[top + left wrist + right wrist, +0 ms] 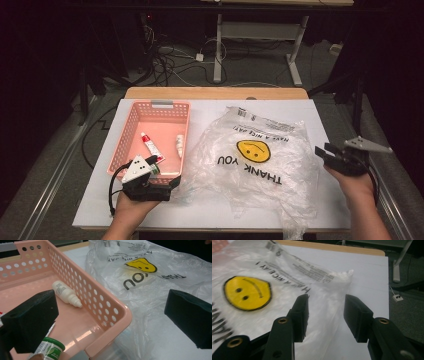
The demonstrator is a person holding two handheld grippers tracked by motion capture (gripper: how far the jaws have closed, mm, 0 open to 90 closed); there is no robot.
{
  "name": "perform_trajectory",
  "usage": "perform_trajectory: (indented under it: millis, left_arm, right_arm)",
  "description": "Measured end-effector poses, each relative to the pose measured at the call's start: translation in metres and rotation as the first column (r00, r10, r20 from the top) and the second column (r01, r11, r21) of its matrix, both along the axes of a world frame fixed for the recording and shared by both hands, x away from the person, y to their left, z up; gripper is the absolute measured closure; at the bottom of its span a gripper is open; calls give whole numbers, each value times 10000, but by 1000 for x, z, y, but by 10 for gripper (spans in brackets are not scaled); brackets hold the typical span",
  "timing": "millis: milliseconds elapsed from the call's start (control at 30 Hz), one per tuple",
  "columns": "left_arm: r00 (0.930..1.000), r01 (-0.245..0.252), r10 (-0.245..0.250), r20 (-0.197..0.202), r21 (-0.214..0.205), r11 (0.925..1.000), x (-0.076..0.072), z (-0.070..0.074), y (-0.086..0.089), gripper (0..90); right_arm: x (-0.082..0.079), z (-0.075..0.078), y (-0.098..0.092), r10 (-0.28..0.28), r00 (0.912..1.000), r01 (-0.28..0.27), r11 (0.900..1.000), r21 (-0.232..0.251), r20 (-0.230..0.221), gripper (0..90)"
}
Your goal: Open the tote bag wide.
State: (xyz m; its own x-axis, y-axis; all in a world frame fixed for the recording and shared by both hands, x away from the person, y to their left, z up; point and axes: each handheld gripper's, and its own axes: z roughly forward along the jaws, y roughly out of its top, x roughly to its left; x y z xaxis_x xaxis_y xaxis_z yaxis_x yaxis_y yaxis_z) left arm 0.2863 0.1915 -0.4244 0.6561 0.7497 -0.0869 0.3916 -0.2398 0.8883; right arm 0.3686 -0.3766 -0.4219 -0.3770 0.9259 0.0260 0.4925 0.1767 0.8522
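My left gripper (172, 184) is at the near right corner of the pink basket (131, 123), and its jaws stand wide apart with nothing pressed between them; in the left gripper view one jaw hangs over the inside of the basket and the other over the plastic bag (160, 290), so the basket corner lies between them. My right gripper (324, 151) is at the right side of the table (320, 110), above the right edge of the bag (260, 160). Its jaws are partly open, and in the right gripper view I see the bag (287, 285) under and beyond them, but the pads do not hold it. The bag is clear and crumpled, it lies flat in the middle of the table, just right of the basket and touching it at the near corner. It has a yellow smiley (253, 151) and black letters printed on it. In the basket lie a white bottle (179, 145) near the right wall, a tube (150, 146) with a red cap left of it, and a bottle with a green band (50, 350) at the near end, close under my left gripper. I cannot tell if that jaw touches the green bottle.
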Motion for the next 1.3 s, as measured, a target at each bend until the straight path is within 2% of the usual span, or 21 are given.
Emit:
perform_trajectory:
  millis: [33,67,100,133,200,233,300,400,500,567,600,633,700,733,833,900,1000,1100,1133,1167,1300]
  left_arm:
    - [10000,16,-16,21,-18,10000,0,0,0,0]
    - [10000,42,-42,26,-10,10000,-1,0,0,0]
    - [10000,65,-65,28,4,10000,-1,0,-1,0]
    - [10000,71,-71,44,-6,10000,-1,1,-1,0]
    - [10000,56,-56,78,-67,10000,-1,1,-1,0]
    - [9999,54,-53,85,-84,10000,-1,1,-1,0]
    - [9999,62,-61,80,-113,9999,-1,1,-2,0]
    - [9999,113,-112,33,-178,9998,-2,1,-4,0]
    - [9998,184,-182,77,-251,9995,-2,3,-7,0]
    - [9996,272,-270,91,-258,9993,-3,3,-10,0]
    - [9996,272,-270,91,-258,9993,-3,3,-10,0]
    - [9995,293,-291,92,-230,9993,-3,3,-11,0]
    - [9994,348,-346,73,-222,9991,-3,3,-12,0]
    - [9993,368,-367,73,-208,9991,-3,3,-13,0]
    - [9991,431,-430,56,-183,9989,-2,2,-14,0]
    - [9990,444,-443,50,-177,9989,-2,2,-15,0]
    - [9988,483,-482,38,-184,9987,-2,2,-16,0]
    - [9985,545,-544,45,-135,9984,-1,2,-17,0]
    - [9985,545,-544,45,-135,9984,-1,2,-17,0]
    - [9985,556,-555,14,-133,9984,-1,1,-17,0]
    - [9983,590,-590,-6,-137,9982,1,1,-17,0]
  right_arm:
    - [11,-2,0,-120,9998,119,9999,-16,-145,564]
    - [11,-2,0,-120,9998,119,9999,-16,-145,564]
    - [33,-7,1,-206,9990,203,9998,-82,-385,564]
    - [33,-7,1,-206,9990,203,9998,-82,-385,564]
    - [53,-13,2,-240,9981,237,9997,-58,-572,564]
    - [74,-19,1,-338,9946,336,9994,-39,-978,546]
    - [91,-25,-1,-501,9909,513,9987,70,-1247,544]
    - [106,-30,0,-588,9873,598,9982,23,-1476,520]
    - [131,-41,1,-554,9782,579,9983,66,-2003,468]
    - [139,-46,3,-547,9723,516,9985,-197,-2273,456]
    - [139,-46,3,-547,9723,516,9985,-197,-2273,456]
    - [142,-48,6,-505,9773,399,9977,-555,-2058,482]
    - [141,-47,7,-361,9788,235,9976,-649,-2016,665]
    - [140,-48,8,-184,9801,39,9973,-733,-1978,689]
    - [136,-47,13,343,9774,-531,9949,-853,-2087,897]
    - [135,-47,15,508,9762,-684,9947,-769,-2110,900]
    - [133,-46,18,282,9817,-458,9949,-894,-1886,900]
    - [129,-36,-1,-870,9880,789,9946,-672,-1278,900]
    - [129,-36,-1,-870,9880,789,9946,-672,-1278,900]
    - [126,-31,-18,-1443,9833,1388,9887,-561,-1108,900]
    - [112,-25,-56,-2557,9622,2535,9667,-347,-942,900]
